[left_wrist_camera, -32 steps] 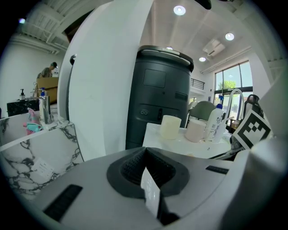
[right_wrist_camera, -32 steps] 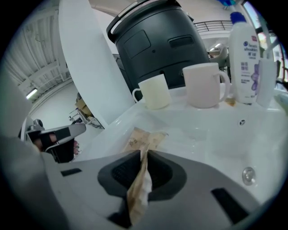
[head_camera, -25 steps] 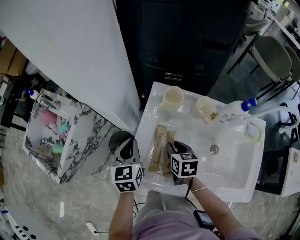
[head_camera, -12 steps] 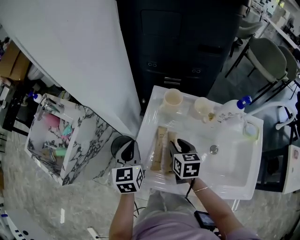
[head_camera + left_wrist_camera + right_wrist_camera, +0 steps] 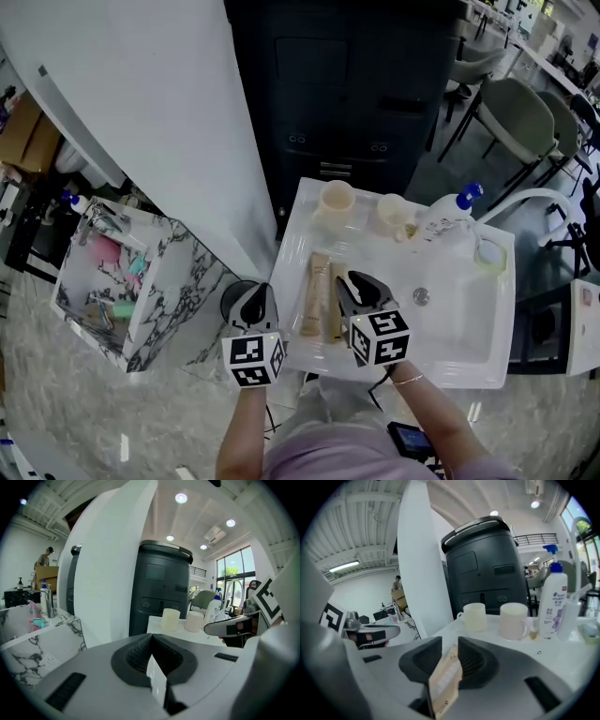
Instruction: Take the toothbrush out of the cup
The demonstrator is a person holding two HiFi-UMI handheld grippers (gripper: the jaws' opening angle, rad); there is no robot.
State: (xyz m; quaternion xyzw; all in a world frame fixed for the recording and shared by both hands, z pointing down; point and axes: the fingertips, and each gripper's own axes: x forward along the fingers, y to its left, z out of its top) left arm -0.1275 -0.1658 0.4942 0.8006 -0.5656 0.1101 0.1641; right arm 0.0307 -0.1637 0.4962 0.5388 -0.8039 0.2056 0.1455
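No toothbrush is seen above the rim of either cup. The cream cup (image 5: 475,617) and the paler cup (image 5: 513,619) beside it stand ahead of the right gripper's (image 5: 446,656) jaws, well apart from them, and both look empty from here. Between those jaws a beige packet (image 5: 445,679) is held on a slant; the jaws are narrow, have just been closing, and appear to be pressed on it. A second packet (image 5: 314,292) is seen lying on the white basin top (image 5: 469,319), just left of those jaws. The left gripper (image 5: 151,641) is closed on nothing, its pads met at the tips, off the basin's edge. Taking a brush from a cup is judged not to be in hand; next, the packet would need to be set down and a cup approached, if a brush is there at all
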